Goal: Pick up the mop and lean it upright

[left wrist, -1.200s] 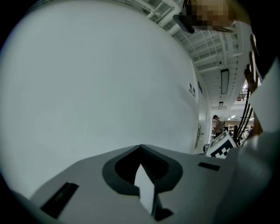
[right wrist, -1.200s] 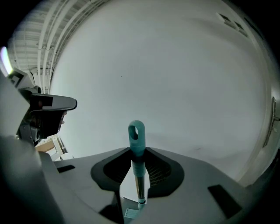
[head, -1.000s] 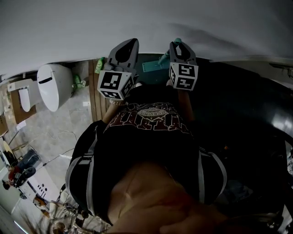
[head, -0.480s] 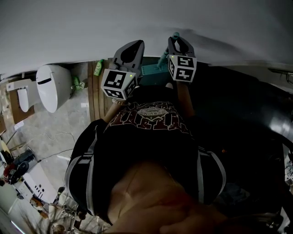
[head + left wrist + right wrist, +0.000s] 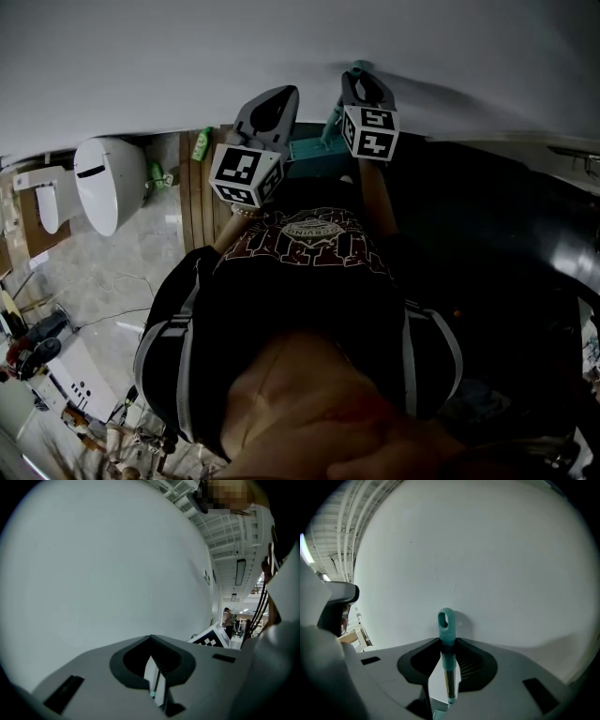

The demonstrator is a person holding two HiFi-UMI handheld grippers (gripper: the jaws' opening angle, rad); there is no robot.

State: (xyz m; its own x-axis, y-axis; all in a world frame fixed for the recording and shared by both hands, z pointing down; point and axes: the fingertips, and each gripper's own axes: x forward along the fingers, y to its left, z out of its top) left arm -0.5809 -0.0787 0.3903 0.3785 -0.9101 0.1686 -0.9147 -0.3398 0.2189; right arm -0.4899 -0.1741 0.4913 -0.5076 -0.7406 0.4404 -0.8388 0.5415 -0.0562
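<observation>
Bathroom: toilet (image 5: pixel 101 180), marble floor (image 5: pixel 112 267).

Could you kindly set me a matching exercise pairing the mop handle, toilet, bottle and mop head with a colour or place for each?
Things:
1. mop handle
2. toilet
3. bottle
4. mop head

Colour or place:
A. green, on the floor near the wall
B. teal and flat, down at the foot of the wall
C. white, at the head view's left
D. clamped in the right gripper

Pairs: 1-D, 2-C, 3-A, 4-B.
</observation>
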